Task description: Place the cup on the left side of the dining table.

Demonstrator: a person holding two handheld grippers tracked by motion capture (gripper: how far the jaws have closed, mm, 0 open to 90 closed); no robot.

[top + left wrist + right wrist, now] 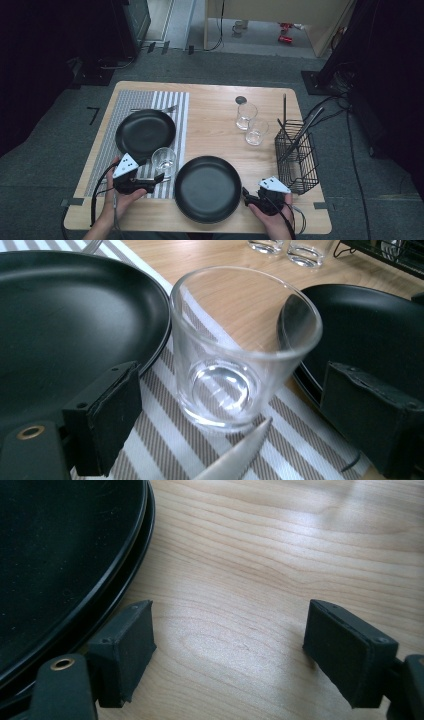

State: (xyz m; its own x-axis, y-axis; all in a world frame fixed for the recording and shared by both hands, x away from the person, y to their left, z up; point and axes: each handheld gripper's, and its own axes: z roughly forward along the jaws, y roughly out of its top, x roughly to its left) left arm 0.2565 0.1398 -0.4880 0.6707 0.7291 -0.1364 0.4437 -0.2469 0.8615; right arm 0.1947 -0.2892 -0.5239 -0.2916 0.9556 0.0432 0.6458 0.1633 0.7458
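A clear empty glass (164,160) stands on the striped placemat (150,100) between two black plates, one far (145,132) and one near (207,187). My left gripper (159,177) lies just in front of that glass. In the left gripper view the glass (240,350) sits a little ahead of the wide-apart pads (115,415), untouched, with my left gripper (235,410) open and a knife tip (235,460) below. My right gripper (246,195) rests at the near plate's right rim. It stands open over bare wood (230,645), beside the plate's edge (100,580).
Two more empty glasses (246,115) (256,131) stand at the back right, with a small dark disc (241,100) behind them. A black wire basket (297,155) holding long utensils is at the right edge. A fork (160,108) lies behind the far plate.
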